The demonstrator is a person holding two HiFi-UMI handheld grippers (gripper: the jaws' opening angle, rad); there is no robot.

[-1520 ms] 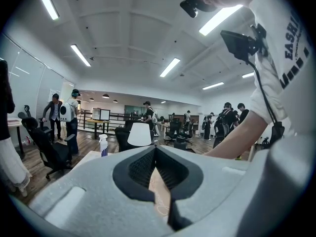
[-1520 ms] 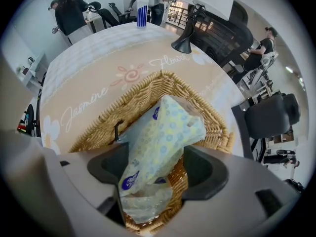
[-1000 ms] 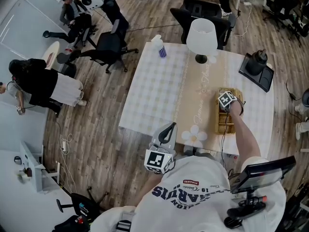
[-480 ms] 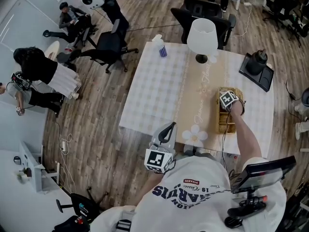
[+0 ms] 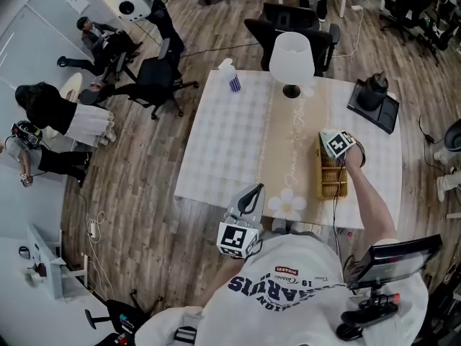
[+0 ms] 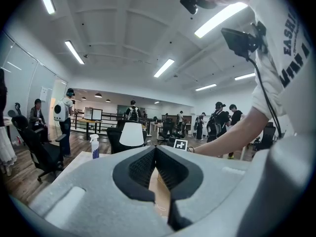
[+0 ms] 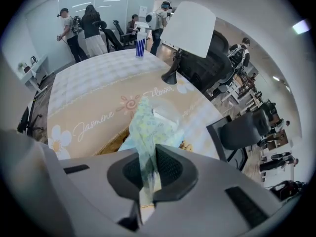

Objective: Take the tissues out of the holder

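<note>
R gripper (image 7: pixel 149 164) higher, tissues (image 7: pixel 148 125) in jaws

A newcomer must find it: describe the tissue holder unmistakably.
Start at the white-clothed table with the beige runner. The holder sits at the runner's right edge in the head view, near the person. It alone is woven wicker, unlike the white lamp and spray bottle.

Here are the tissues (image 7: pixel 149 125), a soft pack in pale green-and-yellow print, rising out of the woven wicker holder (image 5: pixel 332 182), top edge pinched in the right gripper's (image 7: pixel 148 174) closed jaws. The holder lies flat on the tan runner (image 5: pixel 295 143), toward the table's (image 5: pixel 223 143) right side.
</note>
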